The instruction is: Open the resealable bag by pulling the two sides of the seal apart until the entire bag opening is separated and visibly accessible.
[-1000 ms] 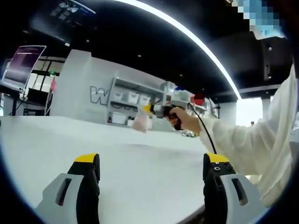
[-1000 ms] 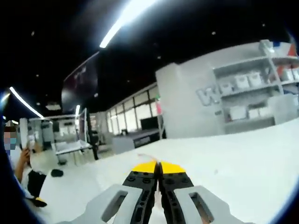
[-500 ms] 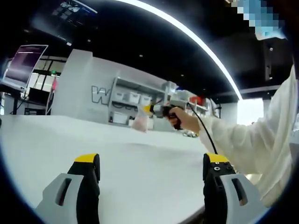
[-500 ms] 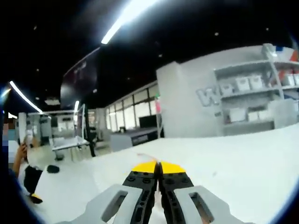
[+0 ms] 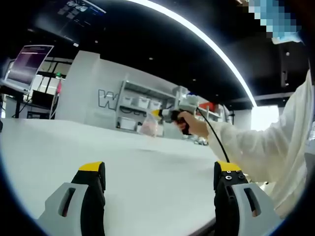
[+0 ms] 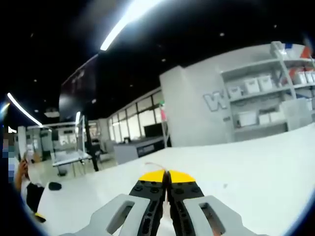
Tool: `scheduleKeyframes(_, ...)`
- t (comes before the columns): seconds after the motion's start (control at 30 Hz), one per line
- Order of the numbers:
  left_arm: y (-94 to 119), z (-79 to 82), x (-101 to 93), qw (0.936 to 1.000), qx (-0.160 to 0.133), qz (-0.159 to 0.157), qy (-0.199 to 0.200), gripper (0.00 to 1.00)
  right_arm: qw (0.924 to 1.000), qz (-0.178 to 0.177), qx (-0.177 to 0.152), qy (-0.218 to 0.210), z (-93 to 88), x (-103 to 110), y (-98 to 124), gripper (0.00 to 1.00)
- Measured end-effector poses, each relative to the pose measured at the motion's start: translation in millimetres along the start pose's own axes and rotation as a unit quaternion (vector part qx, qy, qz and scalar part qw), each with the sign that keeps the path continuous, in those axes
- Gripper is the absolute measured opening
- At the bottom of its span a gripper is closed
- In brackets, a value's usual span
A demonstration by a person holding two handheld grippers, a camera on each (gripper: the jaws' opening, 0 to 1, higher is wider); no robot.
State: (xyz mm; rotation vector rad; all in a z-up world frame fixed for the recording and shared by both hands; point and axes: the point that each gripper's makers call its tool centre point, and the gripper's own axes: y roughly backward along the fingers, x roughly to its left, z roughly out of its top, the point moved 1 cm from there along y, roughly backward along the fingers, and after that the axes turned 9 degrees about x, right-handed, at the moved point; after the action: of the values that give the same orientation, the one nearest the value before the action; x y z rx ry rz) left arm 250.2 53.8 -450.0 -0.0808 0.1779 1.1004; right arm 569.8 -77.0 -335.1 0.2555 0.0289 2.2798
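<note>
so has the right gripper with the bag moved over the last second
Cannot tell. In the left gripper view the right gripper holds the bag at the same spot in the picture, but the shelving behind has slid, so the camera itself moved.

White table (image 5: pixel 147 172), wall shelves (image 6: pixel 261 103), monitor (image 5: pixel 30 66)

A large open-plan lab or showroom: a black ceiling (image 5: pixel 147 44) with long curved light strips (image 5: pixel 206 44), a wide white table (image 5: pixel 147 167), a white wall (image 6: pixel 197 108) bearing big letters, shelves (image 6: pixel 266 98) of white bins, glass partitions (image 6: pixel 142 120), other tables (image 6: pixel 69 158) and a monitor (image 5: pixel 27 66) on a stand.
</note>
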Motion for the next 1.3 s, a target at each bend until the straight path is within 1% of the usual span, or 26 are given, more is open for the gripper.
scheduleKeyframes(0.23,0,0.3,1.0,1.0000,0.001,0.001,0.000,0.90,0.9996,-0.010,0.012,0.023,-2.0,-5,-11,0.00)
scheduleKeyframes(0.63,0,-0.2,3.6,1.0000,0.003,0.005,0.001,0.90,0.9992,-0.023,0.018,0.029,-1.8,-17,-26,0.00)
scheduleKeyframes(0.77,0,-0.3,4.9,1.0000,0.003,0.007,0.001,0.90,0.9986,-0.029,0.022,0.037,-1.8,-21,-31,0.00)
scheduleKeyframes(0.93,-2,-0.4,3.1,1.0000,0.005,0.004,-0.001,0.90,0.9979,-0.038,0.031,0.041,-4.1,-26,-44,0.00)
scheduleKeyframes(1.0,-2,0.5,3.2,1.0000,0.005,0.003,-0.001,0.90,0.9971,-0.043,0.034,0.053,-3.4,-28,-50,0.00)
scheduleKeyframes(1.2,0,2.9,5.0,1.0000,0.003,0.007,-0.003,0.90,0.9950,-0.056,0.049,0.067,-12.2,-30,-66,0.00)
scheduleKeyframes(1.3,0,2.7,5.8,1.0000,0.004,0.008,-0.002,0.90,0.9918,-0.070,0.059,0.088,-17.7,-34,-75,0.00)
